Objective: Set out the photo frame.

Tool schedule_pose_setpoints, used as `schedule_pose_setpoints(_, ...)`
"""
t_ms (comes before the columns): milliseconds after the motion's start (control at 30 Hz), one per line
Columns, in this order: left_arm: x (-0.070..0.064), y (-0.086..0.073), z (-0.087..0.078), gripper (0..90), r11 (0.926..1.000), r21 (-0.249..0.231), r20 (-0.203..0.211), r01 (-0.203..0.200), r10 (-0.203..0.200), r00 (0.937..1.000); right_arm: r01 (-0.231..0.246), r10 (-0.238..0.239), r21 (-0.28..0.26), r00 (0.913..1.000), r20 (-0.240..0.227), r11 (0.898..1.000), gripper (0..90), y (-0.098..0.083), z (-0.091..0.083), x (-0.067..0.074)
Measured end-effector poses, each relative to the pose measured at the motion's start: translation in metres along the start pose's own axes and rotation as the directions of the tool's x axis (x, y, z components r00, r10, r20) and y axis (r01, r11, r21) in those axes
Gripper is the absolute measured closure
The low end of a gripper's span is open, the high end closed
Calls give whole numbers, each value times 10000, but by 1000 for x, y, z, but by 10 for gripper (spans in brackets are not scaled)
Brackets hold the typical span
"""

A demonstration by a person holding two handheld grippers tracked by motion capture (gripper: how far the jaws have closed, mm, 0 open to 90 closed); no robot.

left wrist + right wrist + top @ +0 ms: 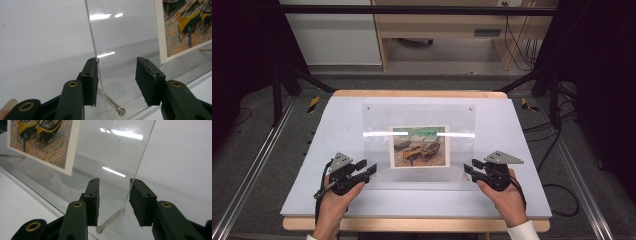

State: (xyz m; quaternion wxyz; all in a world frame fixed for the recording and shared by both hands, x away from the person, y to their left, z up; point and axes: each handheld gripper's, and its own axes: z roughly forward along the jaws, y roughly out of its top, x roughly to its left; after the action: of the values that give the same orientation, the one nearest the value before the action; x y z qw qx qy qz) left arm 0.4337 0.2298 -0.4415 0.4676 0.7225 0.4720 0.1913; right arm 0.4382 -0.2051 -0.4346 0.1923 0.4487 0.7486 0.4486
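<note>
Centre of the high view: clear acrylic frame (419, 147), glossy, rectangular, holding a boat painting print (419, 146) on a pale matte board (342, 120). Left gripper (371, 169) at lower left, right gripper (468, 169) at lower right, black padded jaws parted astride the sheet's side edges, not clamped. Slim metal pin (110, 220) low in the frame.

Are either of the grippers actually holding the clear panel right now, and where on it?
Nothing is gripped yet. The left gripper and right gripper each straddle a side edge of the clear acrylic panel near its lower corners, jaws open.
</note>
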Motion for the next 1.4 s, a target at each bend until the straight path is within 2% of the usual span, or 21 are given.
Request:
schedule_pose_setpoints(400, -4, -4, -4, 532, 9999, -41, -79, 98, -98, 9999, 29, -29, 47, 10000, 48, 10000, 617, -2, -2, 2)
schedule_pose_setpoints(667, -6, -5, -5, 532, 10000, -2, -184, 28, -29, 9998, 74, -74, 48, 9999, 74, 10000, 616, -2, -2, 3)
schedule_pose_setpoints(1400, -10, -12, -11, 543, 9999, 65, -160, -102, 103, 9998, 188, -190, 102, 9996, 215, 9998, 659, -9, -9, 8)
